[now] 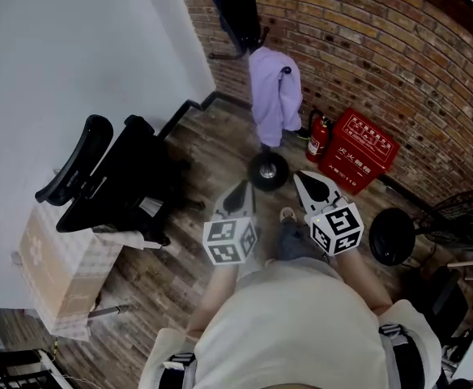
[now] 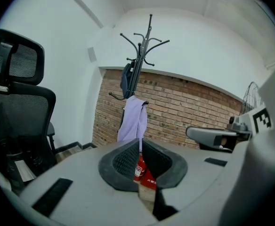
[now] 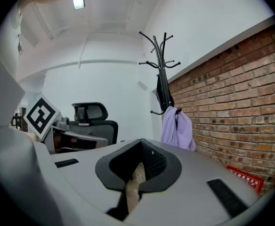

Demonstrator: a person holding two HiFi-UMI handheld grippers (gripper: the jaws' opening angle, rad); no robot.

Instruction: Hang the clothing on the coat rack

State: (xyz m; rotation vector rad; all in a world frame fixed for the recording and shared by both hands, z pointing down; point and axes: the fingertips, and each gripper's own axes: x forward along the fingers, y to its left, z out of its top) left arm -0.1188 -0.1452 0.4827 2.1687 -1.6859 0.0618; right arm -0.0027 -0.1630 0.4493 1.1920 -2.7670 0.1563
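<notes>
A lavender garment hangs from a hook of the black coat rack, which stands in the corner by the brick wall; its round base rests on the wood floor. A dark garment hangs higher on the same rack. My left gripper and right gripper are side by side in front of me, a short way back from the rack base. Both point toward it. The left gripper has its jaw tips together with nothing between them. The right gripper is also shut and empty. The lavender garment shows beyond it.
A black office chair stands at the left by the white wall, with a cardboard box beside it. A red fire extinguisher and a red box sit against the brick wall. A black round stand base lies at the right.
</notes>
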